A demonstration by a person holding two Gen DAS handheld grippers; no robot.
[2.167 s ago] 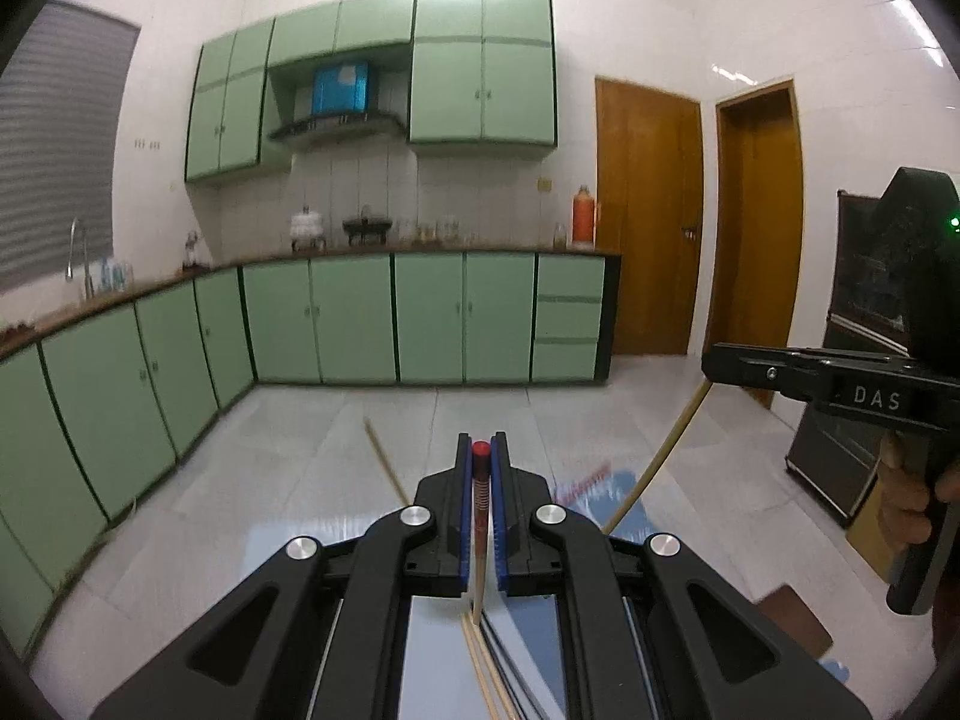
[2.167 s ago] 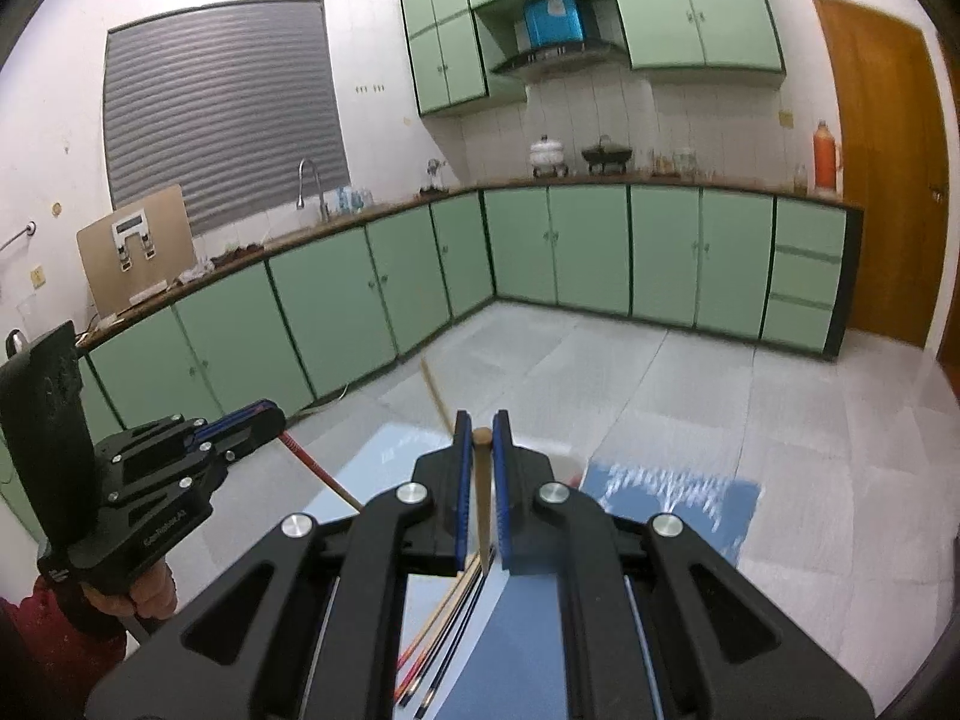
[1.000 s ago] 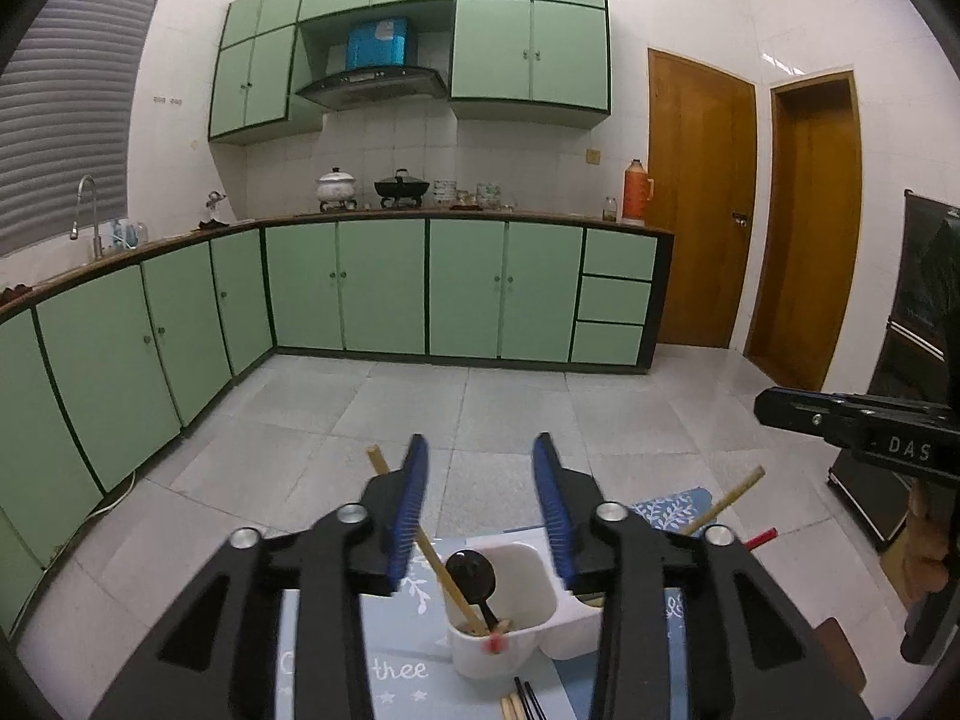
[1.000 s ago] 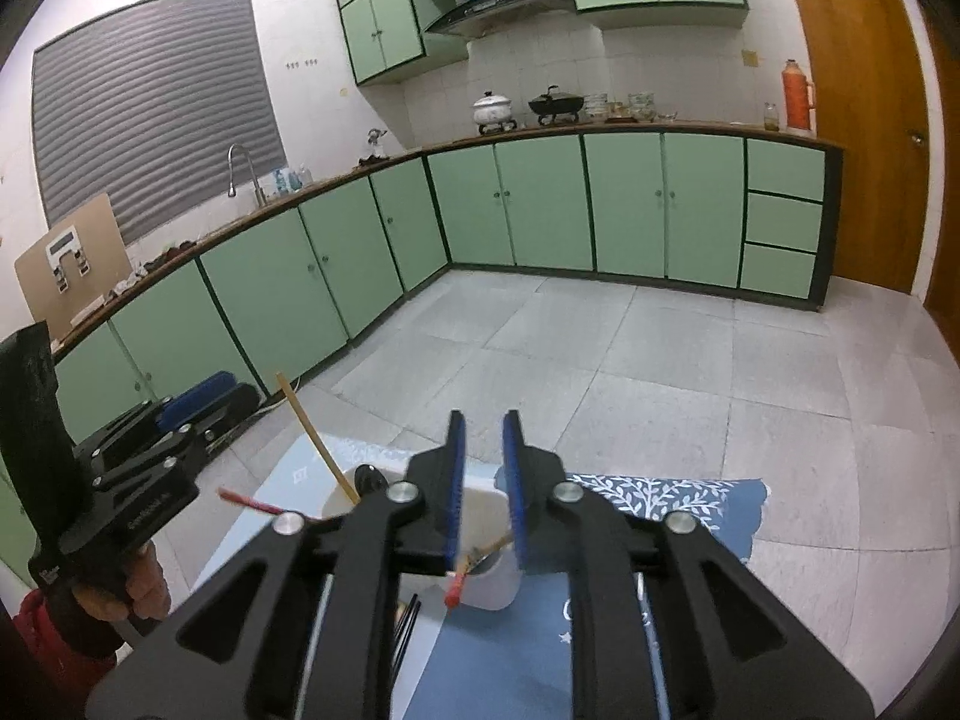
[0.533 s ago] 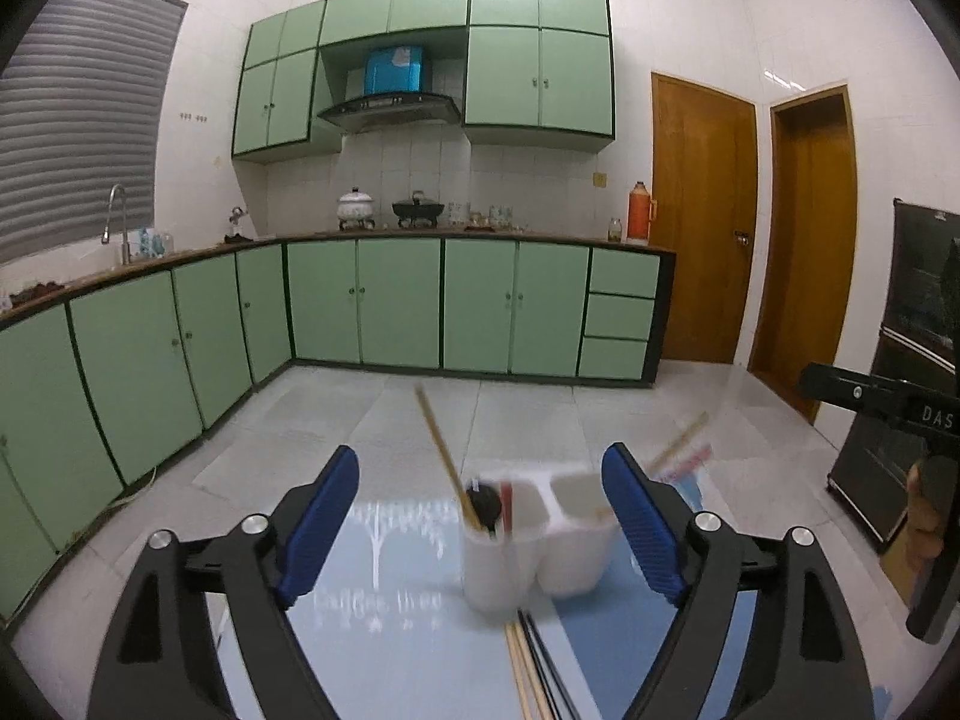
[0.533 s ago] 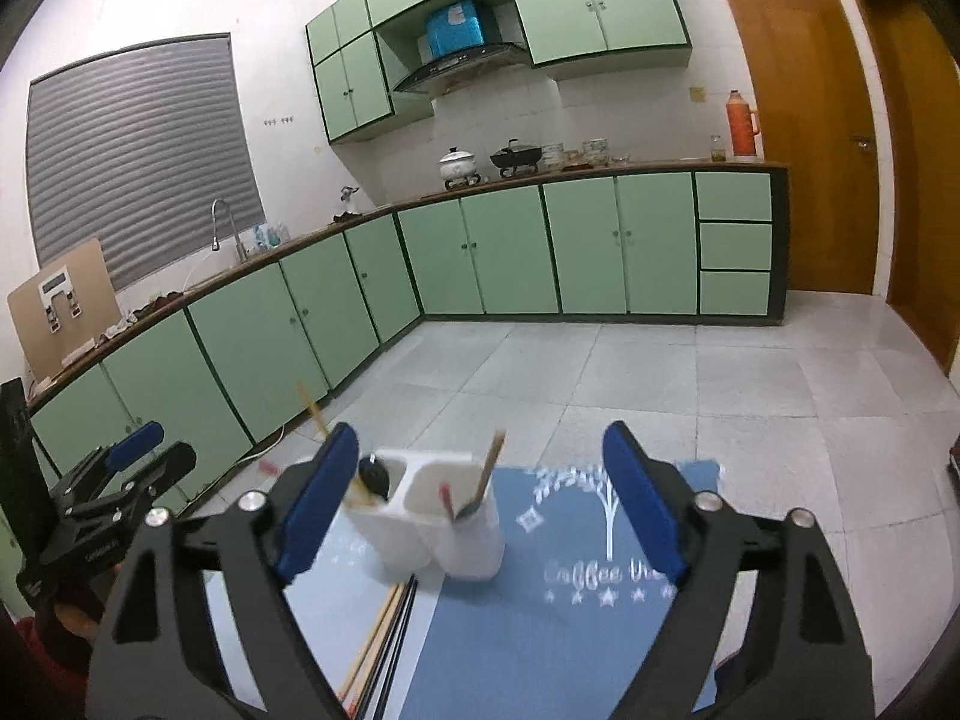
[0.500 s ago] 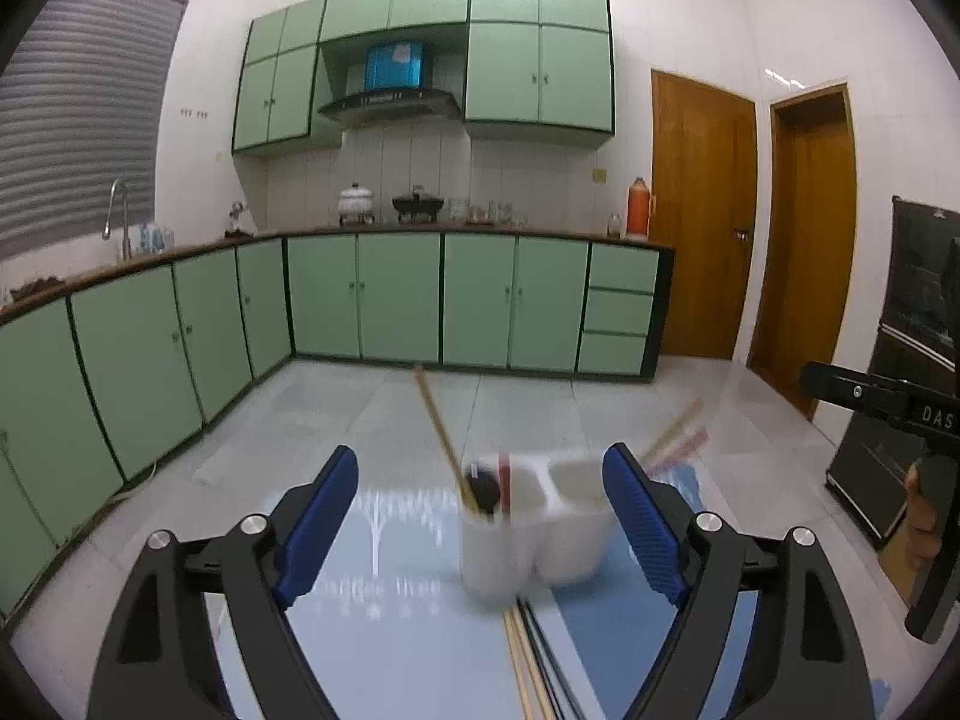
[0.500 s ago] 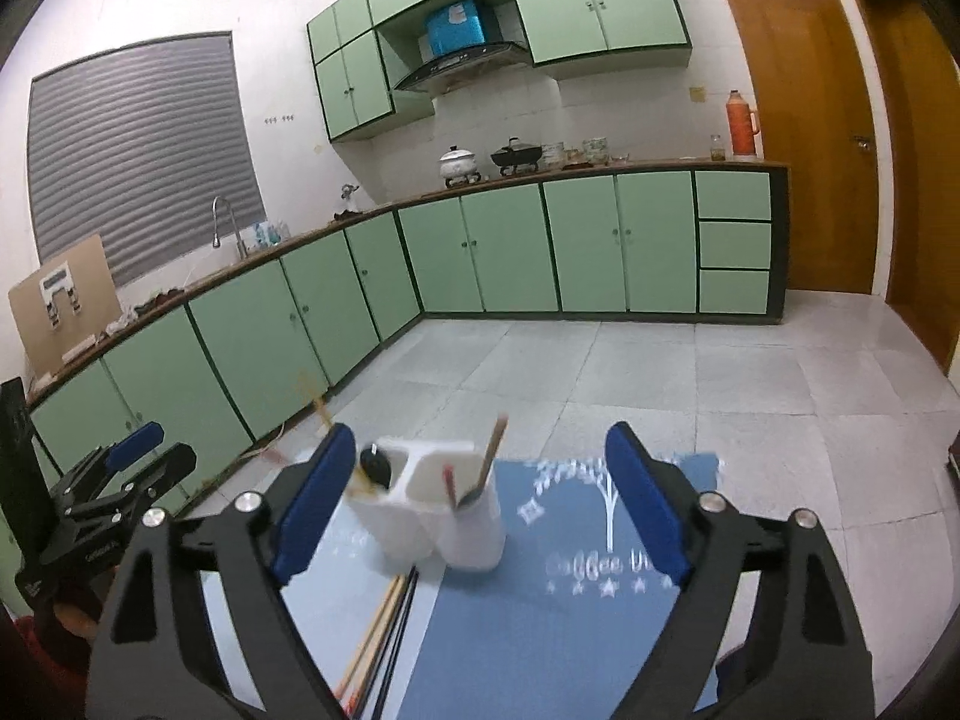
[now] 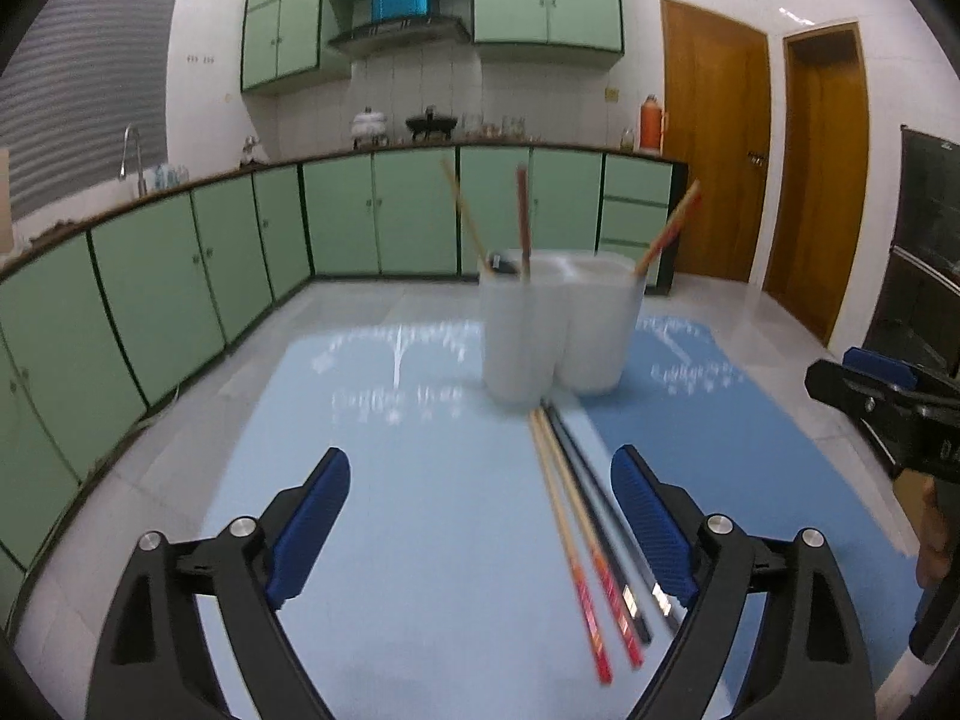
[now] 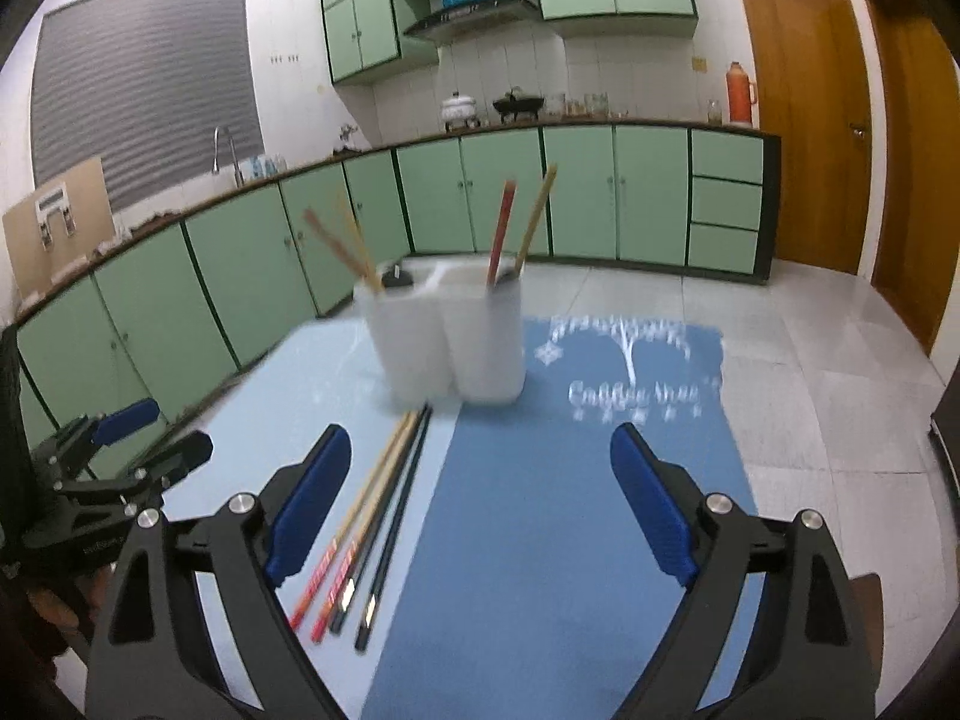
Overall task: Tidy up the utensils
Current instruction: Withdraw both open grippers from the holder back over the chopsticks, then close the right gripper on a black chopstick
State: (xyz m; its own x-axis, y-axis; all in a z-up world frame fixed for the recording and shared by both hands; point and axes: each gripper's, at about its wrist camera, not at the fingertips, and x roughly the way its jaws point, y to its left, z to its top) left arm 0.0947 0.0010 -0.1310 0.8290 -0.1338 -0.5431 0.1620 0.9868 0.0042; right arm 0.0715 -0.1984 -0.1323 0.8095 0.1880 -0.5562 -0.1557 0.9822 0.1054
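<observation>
A white two-cup utensil holder [image 9: 555, 327] [image 10: 447, 339] stands on blue placemats [image 9: 420, 516] [image 10: 540, 516]. Chopsticks and a dark spoon stand in its cups. Several loose chopsticks [image 9: 591, 534] [image 10: 366, 525], tan with red ends and black, lie on the mat in front of the holder. My left gripper [image 9: 480, 531] is open and empty, low over the mat, the chopsticks just inside its right finger. My right gripper [image 10: 480, 507] is open and empty, with the chopsticks by its left finger. Each gripper shows in the other's view [image 9: 888, 414] [image 10: 120, 450].
The table's left edge [image 9: 138, 450] drops to a tiled floor. Green kitchen cabinets [image 9: 384, 210] run along the far wall and left side. Wooden doors [image 9: 714, 156] stand at the right. A dark appliance [image 9: 924, 276] is at the far right.
Both grippers released chopsticks into the holder, opened wide and drew back and lower. The holder now looks farther off and the loose chopsticks lie between the fingers.
</observation>
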